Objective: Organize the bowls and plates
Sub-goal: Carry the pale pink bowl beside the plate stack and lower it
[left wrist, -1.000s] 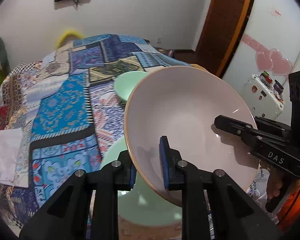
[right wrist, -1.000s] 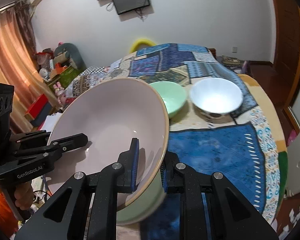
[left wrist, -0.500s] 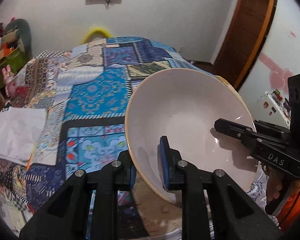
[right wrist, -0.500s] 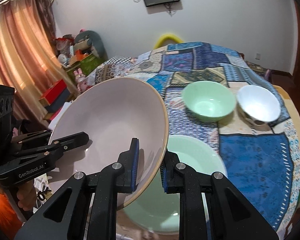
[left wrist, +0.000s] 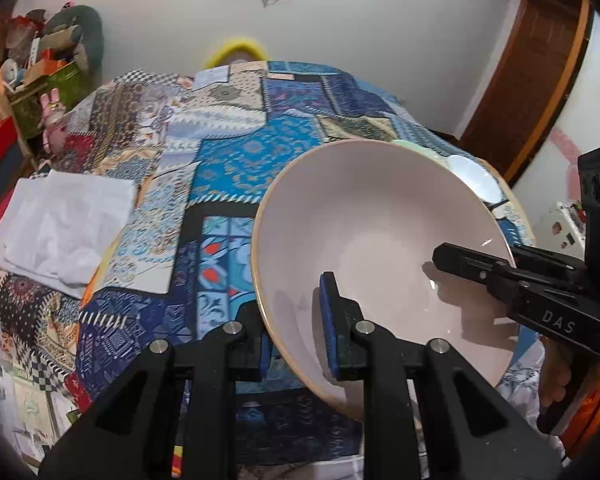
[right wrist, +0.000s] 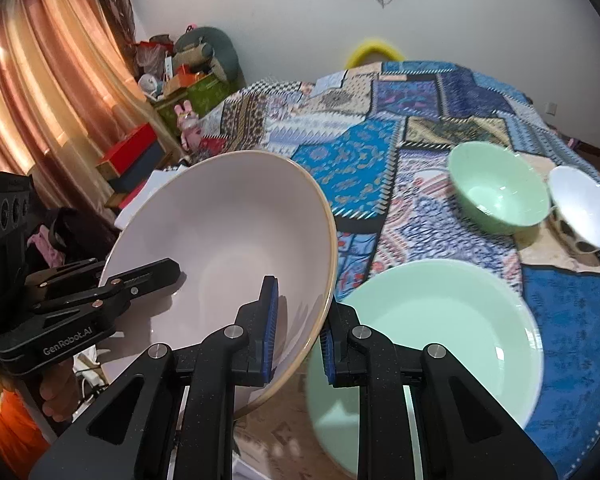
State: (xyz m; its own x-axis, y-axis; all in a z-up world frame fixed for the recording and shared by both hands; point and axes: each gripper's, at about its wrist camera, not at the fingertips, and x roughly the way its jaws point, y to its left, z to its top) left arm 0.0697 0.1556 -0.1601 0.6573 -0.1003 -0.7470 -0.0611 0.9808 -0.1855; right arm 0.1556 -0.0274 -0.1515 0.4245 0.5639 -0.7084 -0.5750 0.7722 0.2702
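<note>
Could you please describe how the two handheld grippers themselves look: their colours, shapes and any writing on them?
Both are matte black plastic with angular triangular cut-outs, silver round bolts and blue ribbed pads. The left gripper bears white "GenRobot.AI" lettering and a black camera block; the right gripper reads "DAS".

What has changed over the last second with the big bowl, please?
The pink bowl has been carried leftward off the green plate, which now lies clear to its right. Both claws, left and right, still clamp its rim; the small bowls stayed put.
</note>
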